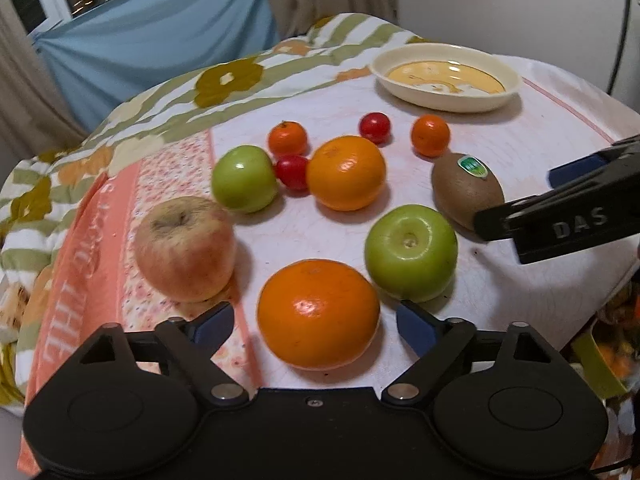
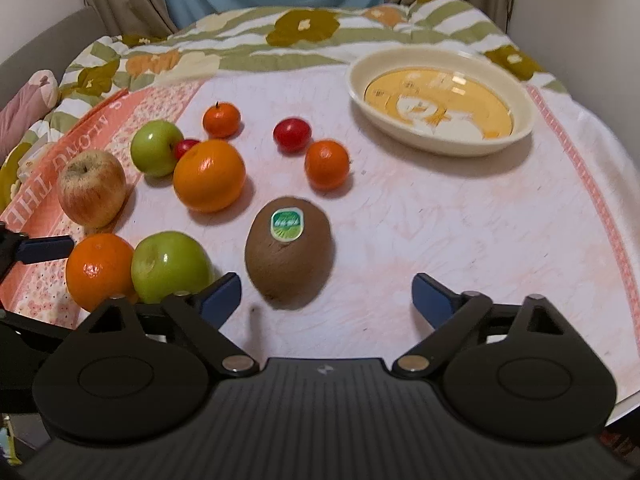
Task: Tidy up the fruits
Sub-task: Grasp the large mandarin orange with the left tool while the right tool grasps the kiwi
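Pink woven cloth (image 2: pixel 440 216) (perhaps cotton) under fuzzy oval kiwi (image 2: pixel 289 256)

Right tongs (image 2: pixel 326 296) open wide, blue pads clear of everything. Kiwi (image 2: pixel 289 254) with green sticker lies just ahead, nearer the left pad, not touched. Cream oval dish (image 2: pixel 516 136) far right on the tabletop (image 2: pixel 460 220), holding no fruit. Left cluster: two green apples, a red-yellow apple (image 2: pixel 91 188), oranges, small tangerines, red tomatoes. Left tongs' blue tip (image 2: pixel 46 249) at the left edge, beside the near orange (image 2: pixel 100 270).
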### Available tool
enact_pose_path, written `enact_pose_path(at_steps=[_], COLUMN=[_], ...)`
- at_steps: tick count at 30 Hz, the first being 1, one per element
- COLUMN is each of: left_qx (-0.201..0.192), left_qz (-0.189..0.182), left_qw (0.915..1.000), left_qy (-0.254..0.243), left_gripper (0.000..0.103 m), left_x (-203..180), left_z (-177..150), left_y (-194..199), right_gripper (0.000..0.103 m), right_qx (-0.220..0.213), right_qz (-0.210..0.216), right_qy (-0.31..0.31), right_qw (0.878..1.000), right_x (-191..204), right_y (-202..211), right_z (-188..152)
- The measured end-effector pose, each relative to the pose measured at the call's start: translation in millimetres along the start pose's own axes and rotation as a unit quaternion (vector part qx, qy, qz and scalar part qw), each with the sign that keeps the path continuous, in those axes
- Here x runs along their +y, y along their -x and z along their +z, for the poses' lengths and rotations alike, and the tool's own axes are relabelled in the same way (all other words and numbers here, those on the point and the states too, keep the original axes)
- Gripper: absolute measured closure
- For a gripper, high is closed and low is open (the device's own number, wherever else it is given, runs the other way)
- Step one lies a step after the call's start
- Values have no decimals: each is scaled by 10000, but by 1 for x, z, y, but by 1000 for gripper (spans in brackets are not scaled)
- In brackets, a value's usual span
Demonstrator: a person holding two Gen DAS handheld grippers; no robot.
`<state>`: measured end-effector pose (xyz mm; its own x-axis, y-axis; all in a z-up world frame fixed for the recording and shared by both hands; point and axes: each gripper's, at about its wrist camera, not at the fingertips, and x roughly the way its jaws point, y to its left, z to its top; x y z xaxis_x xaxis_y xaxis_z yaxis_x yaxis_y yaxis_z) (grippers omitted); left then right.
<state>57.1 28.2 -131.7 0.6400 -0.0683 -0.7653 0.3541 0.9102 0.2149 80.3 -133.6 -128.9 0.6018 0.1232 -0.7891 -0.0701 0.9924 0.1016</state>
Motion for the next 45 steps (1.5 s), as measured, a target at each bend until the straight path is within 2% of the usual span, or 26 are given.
enact_pose_path(at_steps=[8, 14, 18, 23, 25, 37, 45], left_qx=[-3, -82, -83, -95, -96, -67, -303], left_qz=[-193, -206, -230, -190, -183, -116, -148], left_qw=[9997, 9996, 9993, 9990, 9989, 9978, 9968], left_qy=[143, 175, 283, 384, 425, 644, 719], left_gripper=[34, 35, 35, 35, 35, 35, 35], left_x=[9, 7, 10, 13, 15, 24, 27], left_z=[-2, -5, -6, -10, -11, -10, 13], left_y=[-7, -5, -5, -2, -2, 6, 33], right_gripper=[2, 10, 25, 30, 36, 38, 38], right_qx=[-26, -91, -54, -35, -47, -84, -313], right_qz=[3, 29, 36, 10, 20, 5, -106], right_qy=[110, 88, 155, 111, 187, 109, -44], right_qw=[9999, 9999, 9999, 9999, 9998, 9999, 9994], right_x=[15, 21, 24, 24, 25, 25, 17], right_y=[-11, -20, -26, -27, -28, -17, 16], right_z=[5, 12, 17, 15, 14, 19, 29])
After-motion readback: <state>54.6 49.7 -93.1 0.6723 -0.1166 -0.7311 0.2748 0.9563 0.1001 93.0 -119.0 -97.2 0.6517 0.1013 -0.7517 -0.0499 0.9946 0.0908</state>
